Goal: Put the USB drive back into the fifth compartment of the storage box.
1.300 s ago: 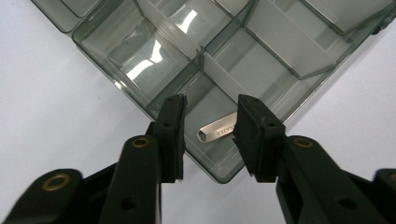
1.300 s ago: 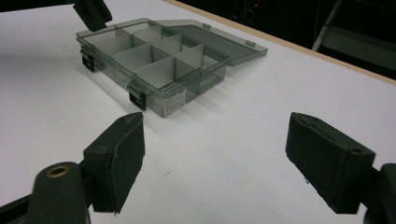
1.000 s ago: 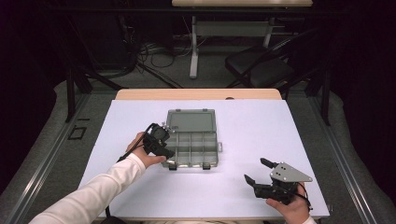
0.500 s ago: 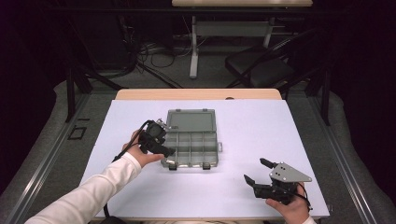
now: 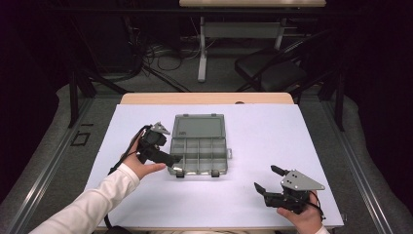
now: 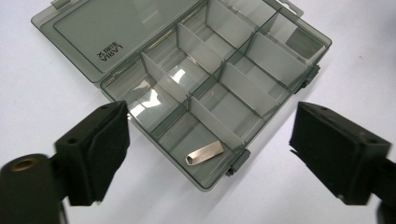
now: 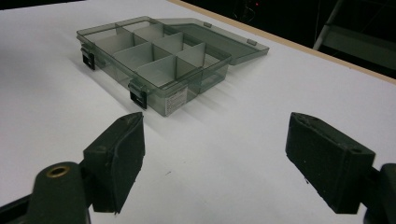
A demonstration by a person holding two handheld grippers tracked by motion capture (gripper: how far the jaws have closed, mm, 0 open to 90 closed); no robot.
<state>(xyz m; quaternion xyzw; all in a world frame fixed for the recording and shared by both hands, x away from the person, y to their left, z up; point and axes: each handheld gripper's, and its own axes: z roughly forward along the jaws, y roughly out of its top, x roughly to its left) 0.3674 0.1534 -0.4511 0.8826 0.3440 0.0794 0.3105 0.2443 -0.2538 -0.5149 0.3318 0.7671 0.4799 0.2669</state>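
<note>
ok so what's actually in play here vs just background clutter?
In play:
- open compartment box
- small metal piece in its near corner compartment
- left hand-held gripper, open at the box
- right hand-held gripper, open, away from the box

Background:
- chair
- floor cables
- far table

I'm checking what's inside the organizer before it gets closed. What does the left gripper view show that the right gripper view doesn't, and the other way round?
Left gripper view alone: a small silver metal piece lying in a corner compartment at the latch side, and mirrored lettering on the inside of the open lid.

Right gripper view alone: a white label on the box's end wall, and the table's wooden edge with dark floor beyond.

Both: the grey divided organizer box with its lid folded flat, on the white table surface, between wide-open jaws.
</note>
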